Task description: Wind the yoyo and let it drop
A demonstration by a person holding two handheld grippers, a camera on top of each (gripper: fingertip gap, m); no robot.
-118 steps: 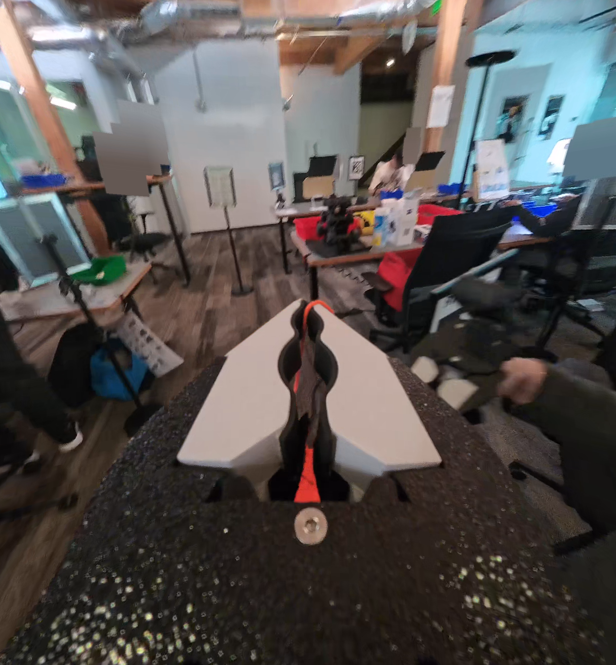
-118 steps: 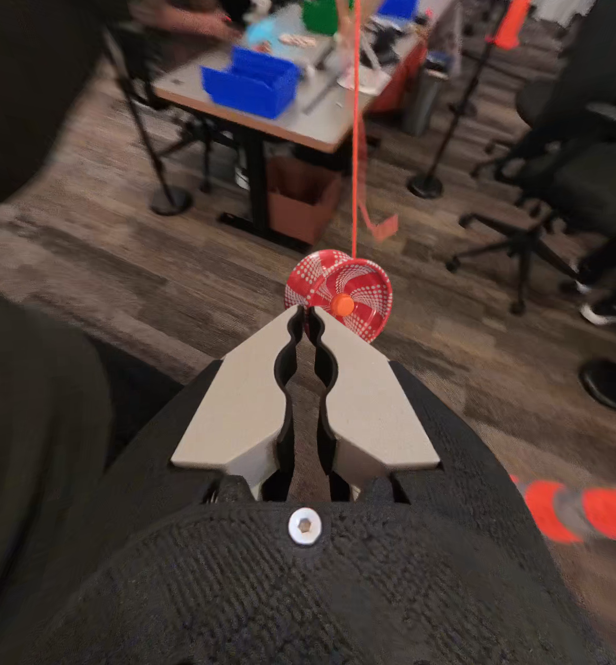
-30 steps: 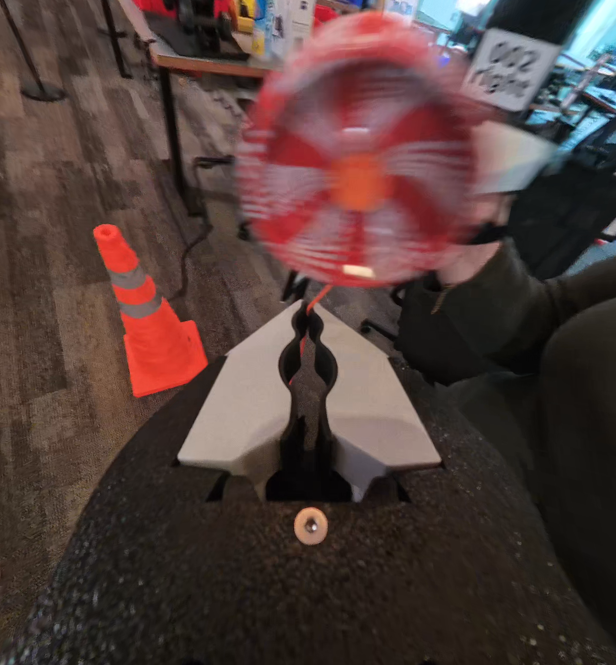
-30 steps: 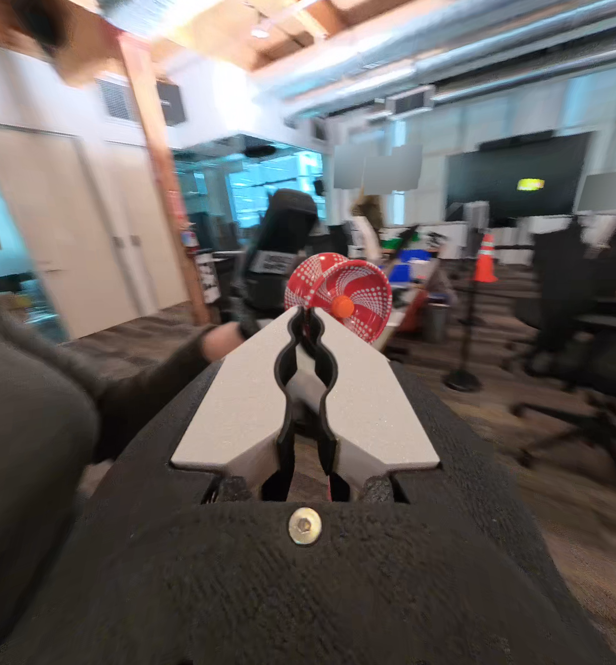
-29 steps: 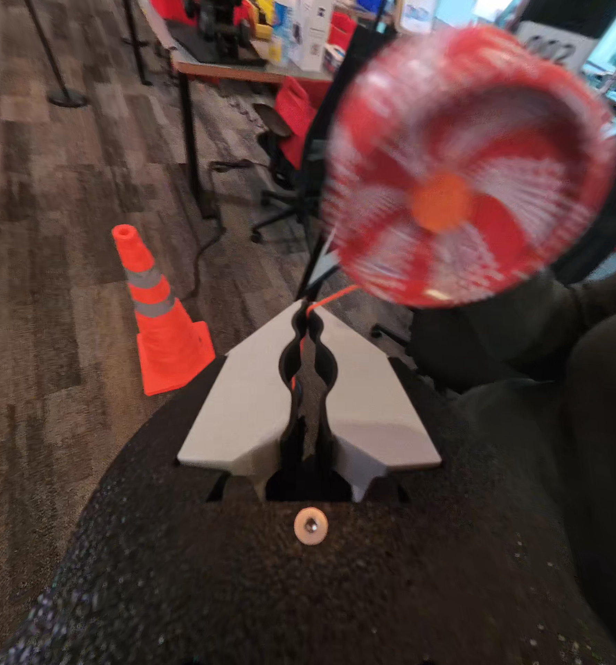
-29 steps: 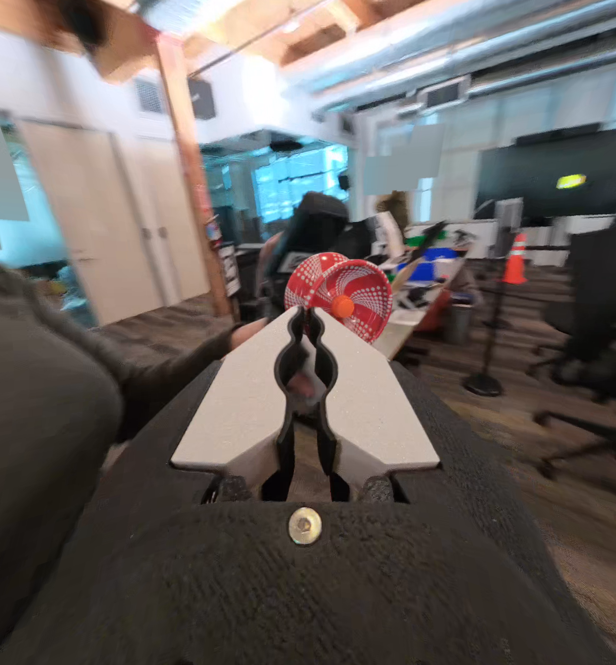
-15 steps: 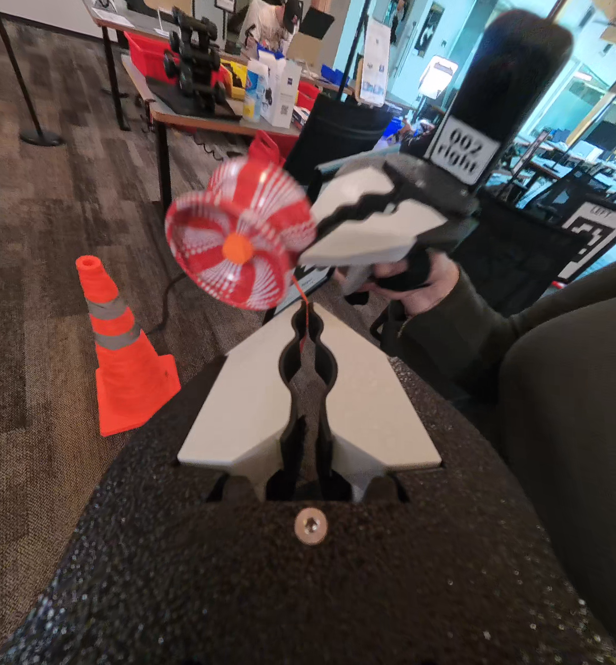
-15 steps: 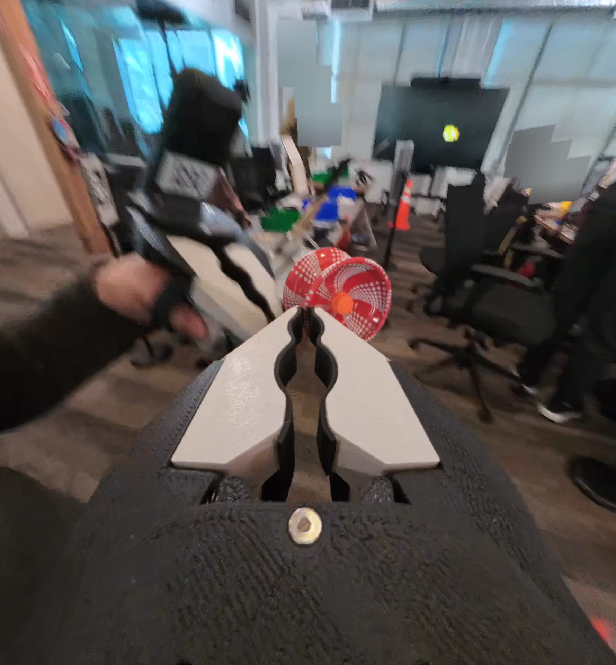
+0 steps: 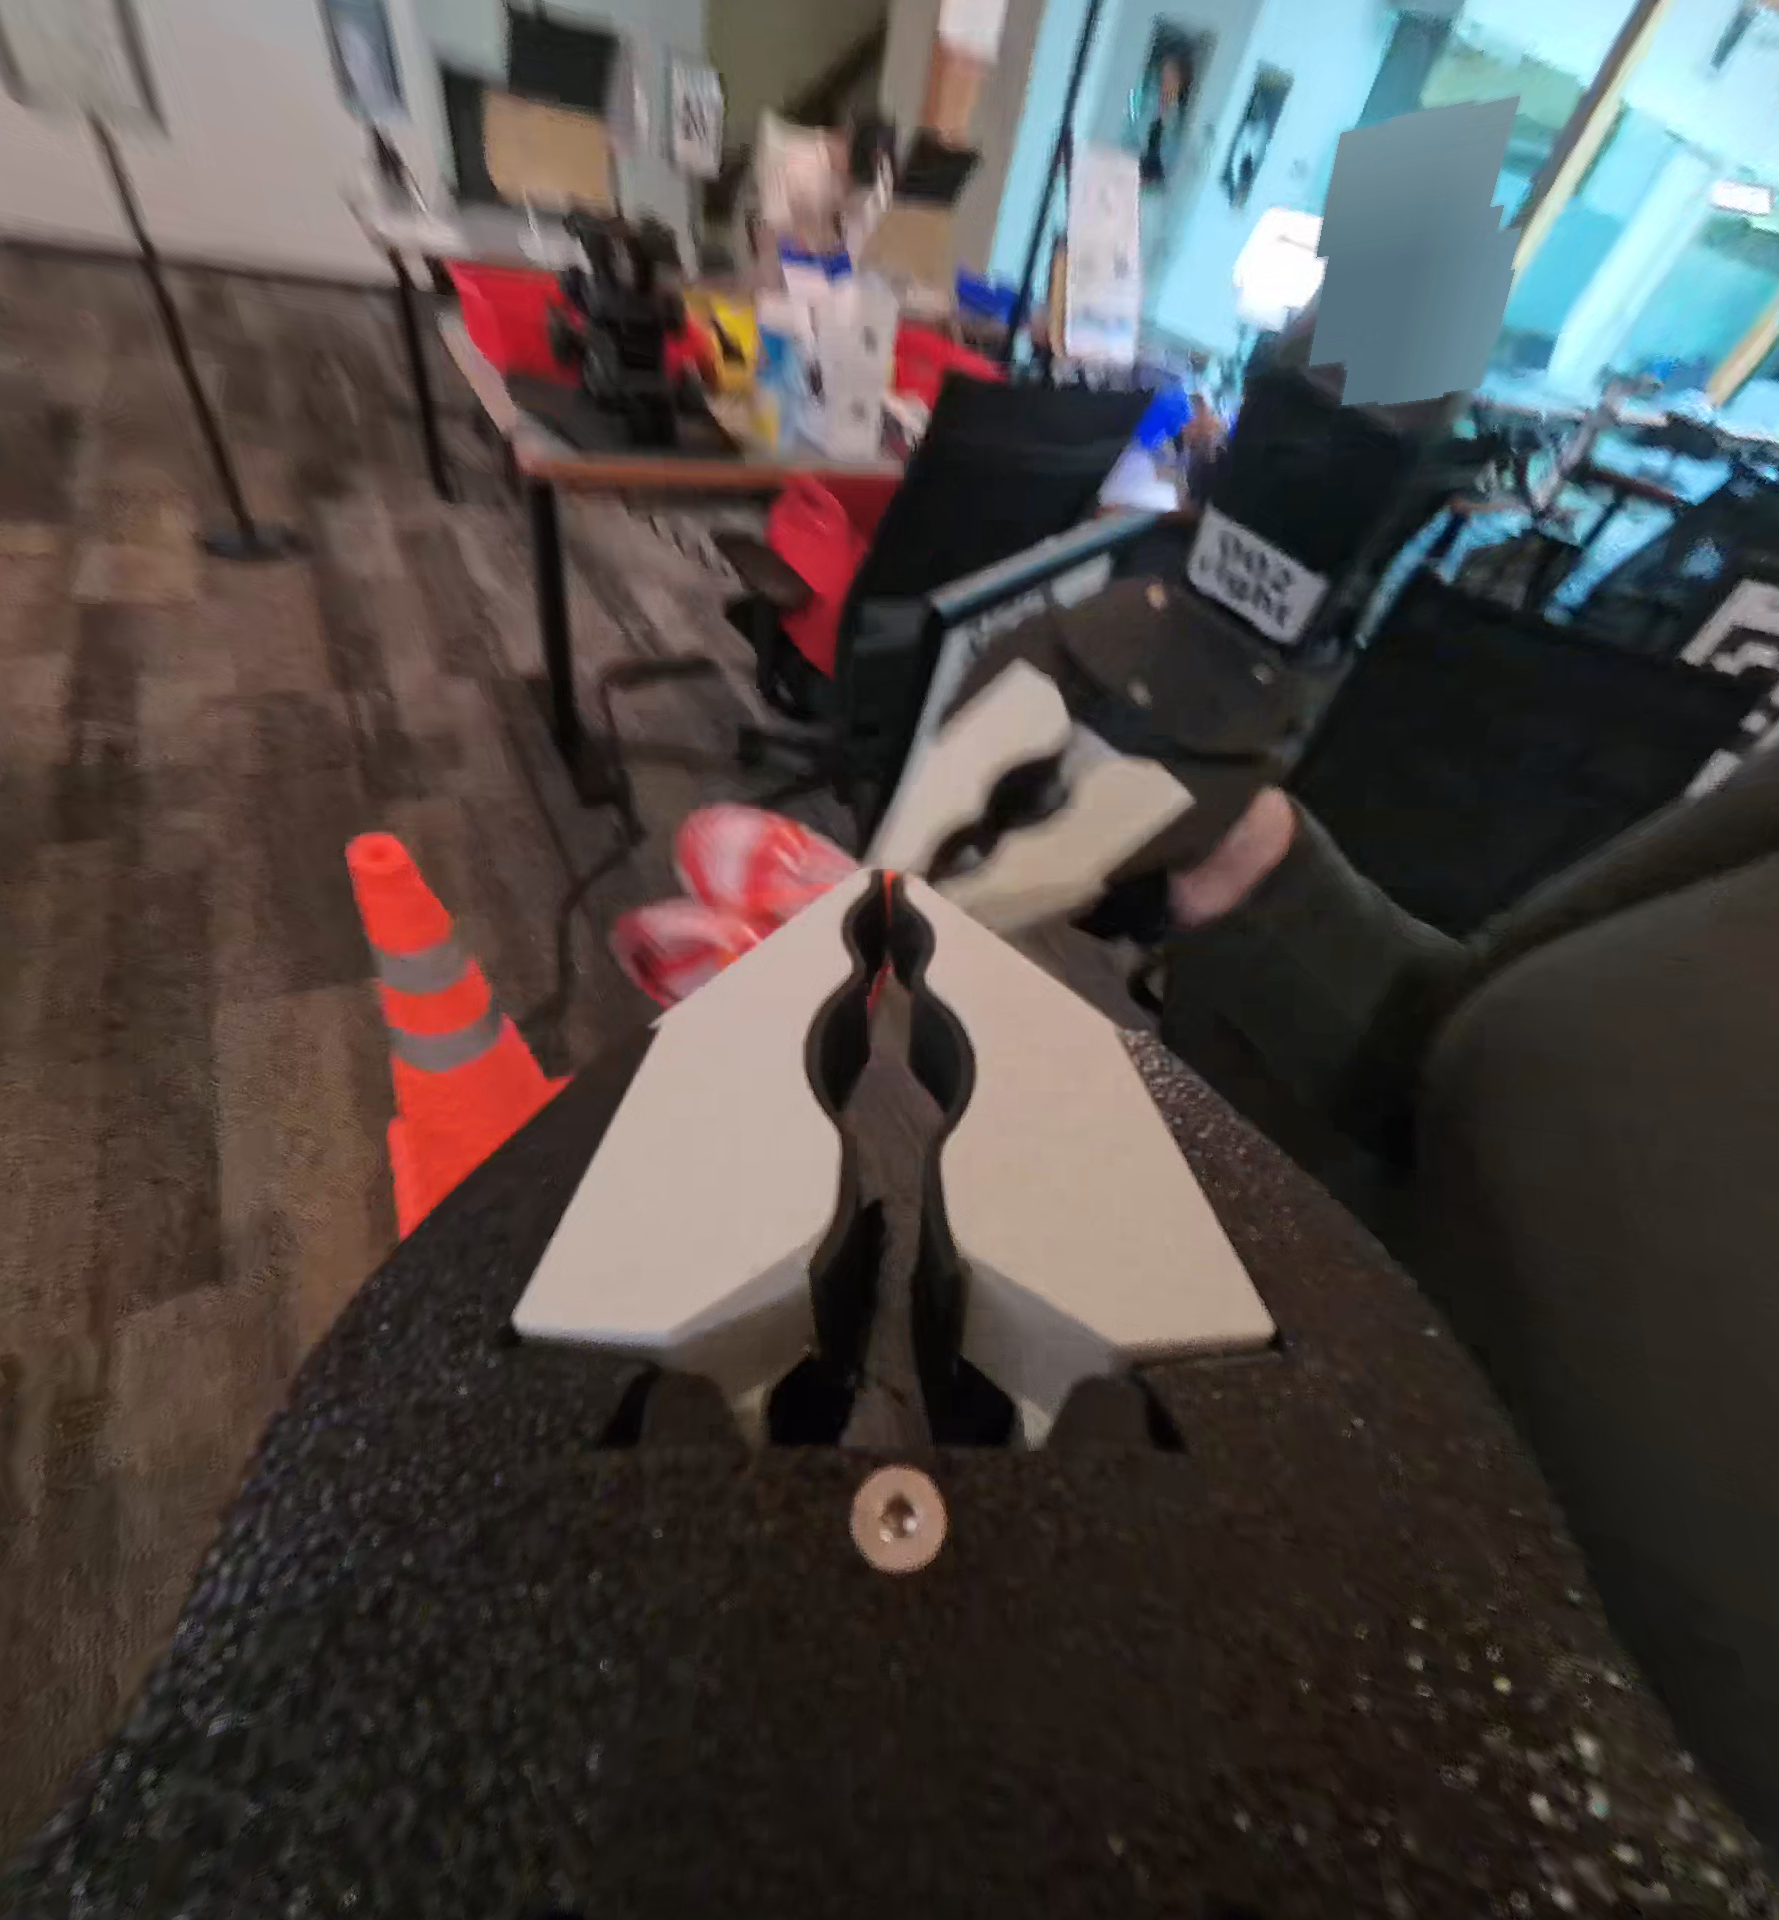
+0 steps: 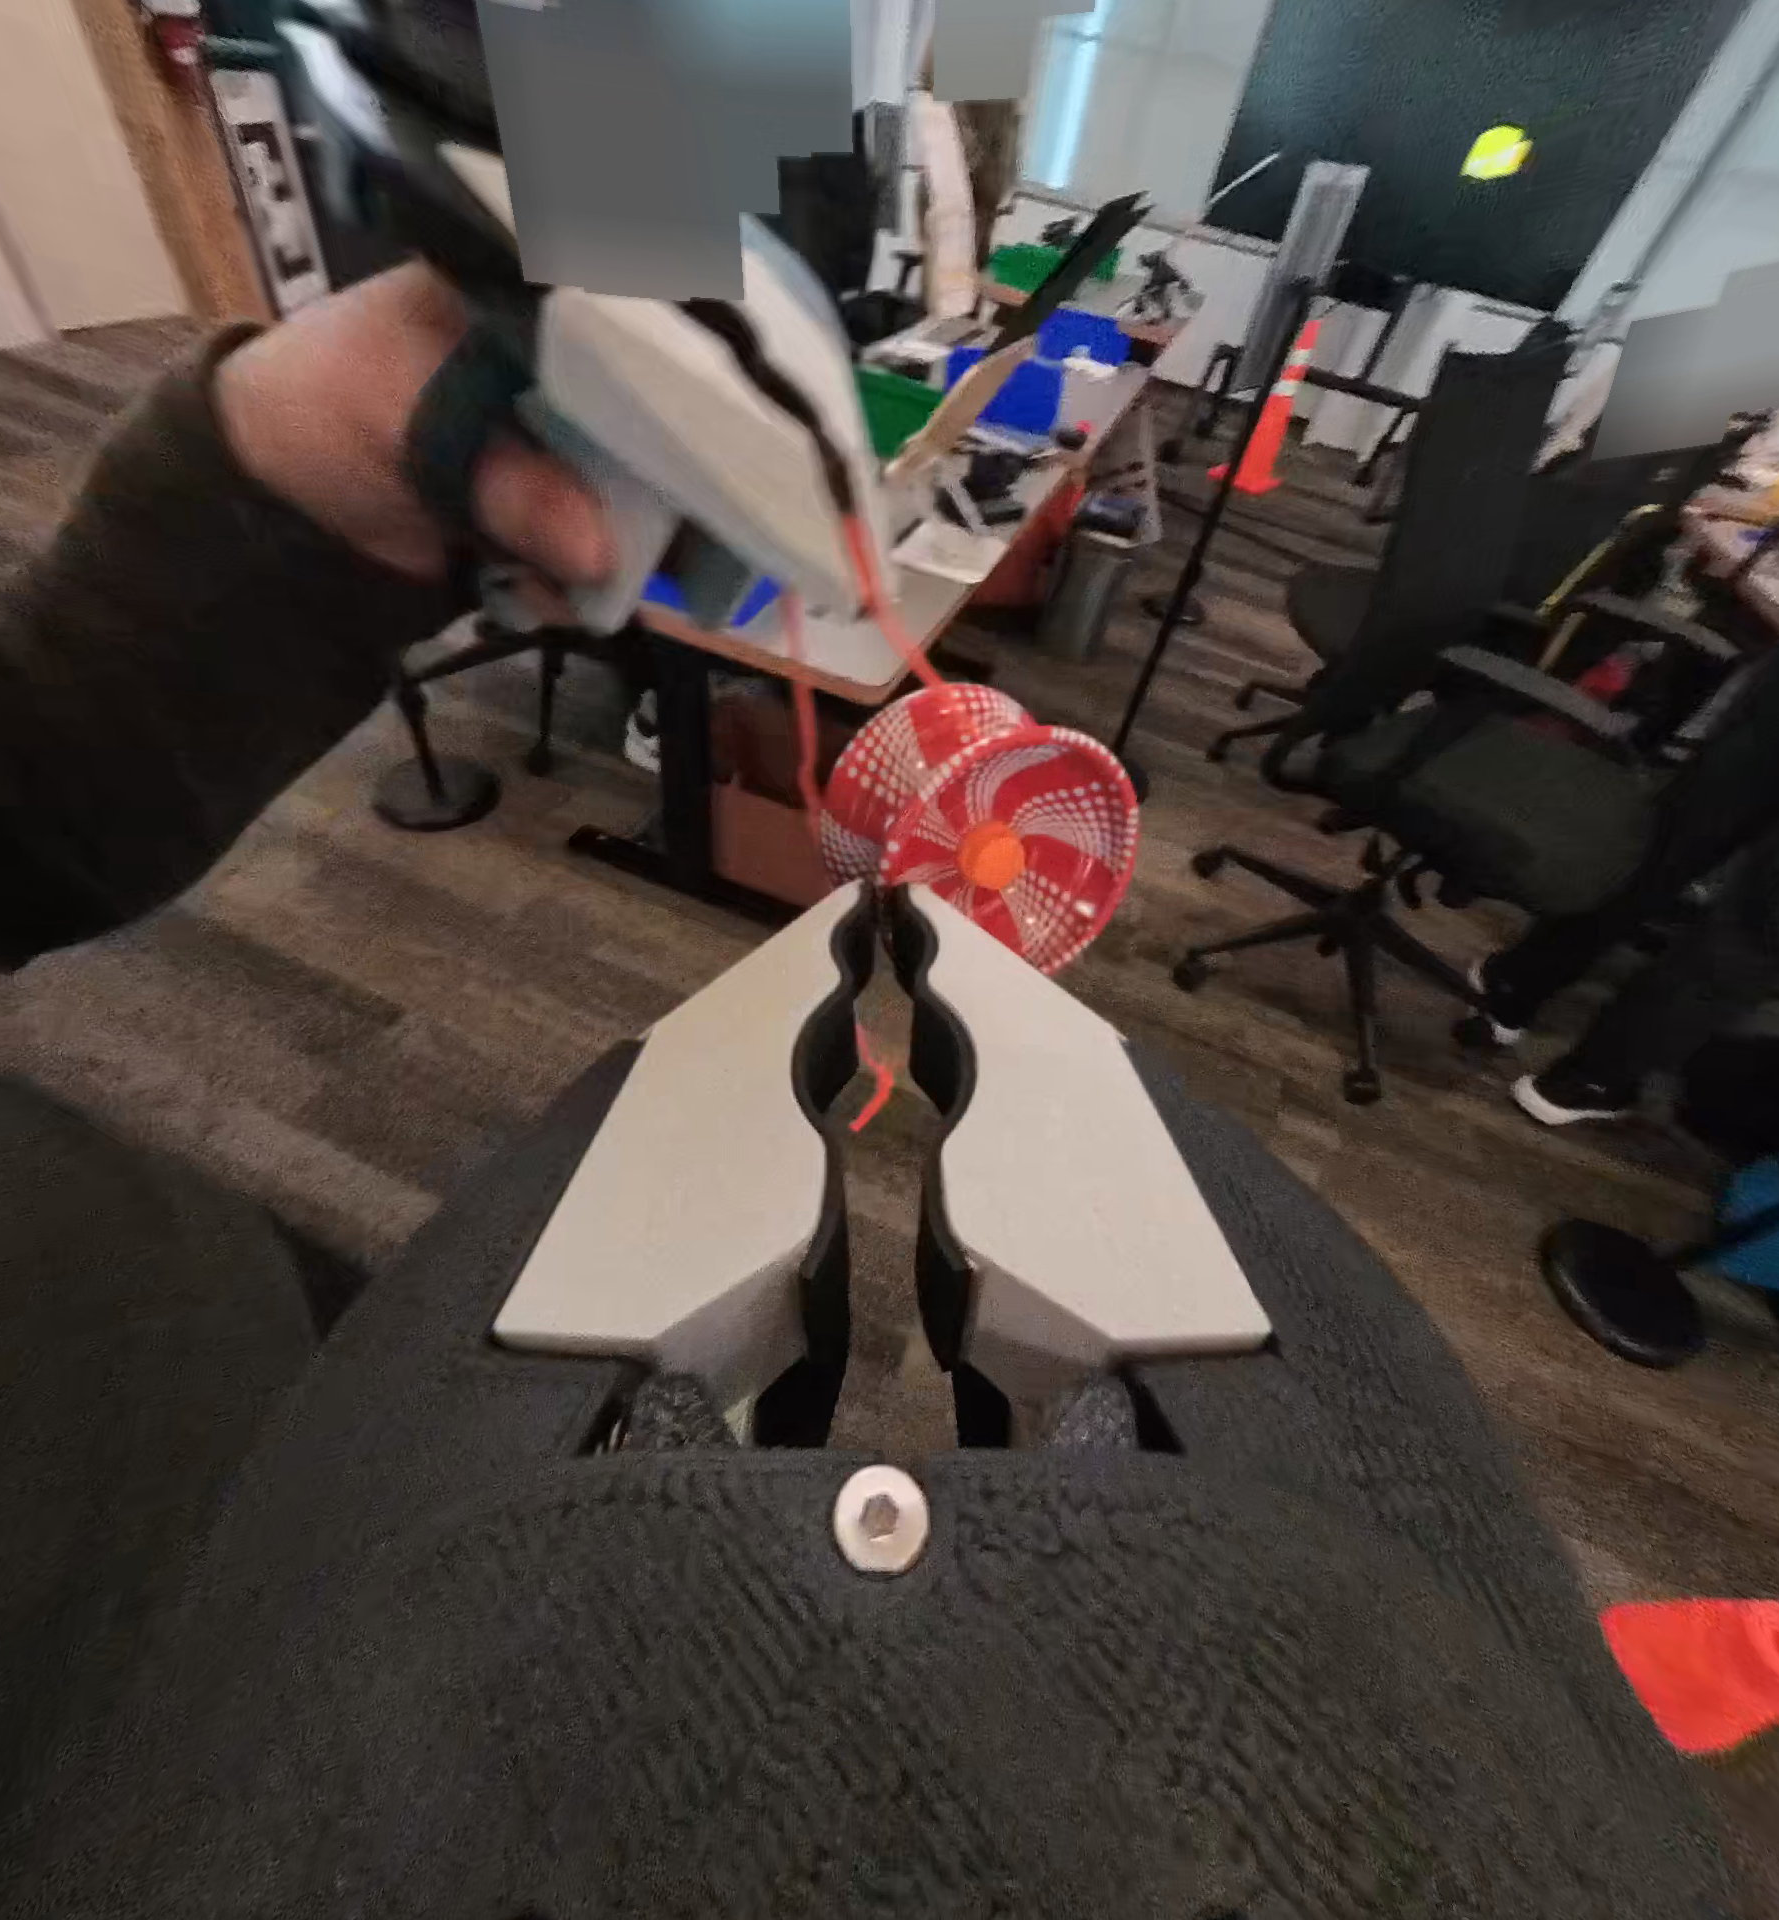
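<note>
Nearest to me in the right wrist view, my right gripper (image 10: pixel 880 914) has its pale wedge-shaped fingers pinched together on the rim of the red-and-white swirl-patterned plastic yoyo (image 10: pixel 978 821), which sits just past the fingertips, in the air above the carpet. A short loose end of the thin orange string (image 10: pixel 890 613) dangles in the gap behind the tips.

In the left wrist view, my left gripper (image 9: pixel 885 896) is closed too, with the orange string clamped at the very tips and running back between the fingers. The yoyo shows there only as a blurred red-and-white shape just beyond and left of the tips, beside the right gripper.

I judge we are late in the winding step: only a short run of string spans from the left gripper down into the yoyo's groove, so most of it appears wound. Next I would need to lay the remaining string into the groove, get the yoyo hanging below the left gripper, then part the right fingers while the left stays clamped.

The yoyo's axle, marked by its orange hub (image 10: pixel 991 856), lies roughly level and points right and slightly towards my right camera; the groove faces up and left, towards the string.

Farther off stand an orange traffic cone (image 9: pixel 428 997), cluttered desks (image 10: pixel 926 613) and black office chairs (image 10: pixel 1467 790).
</note>
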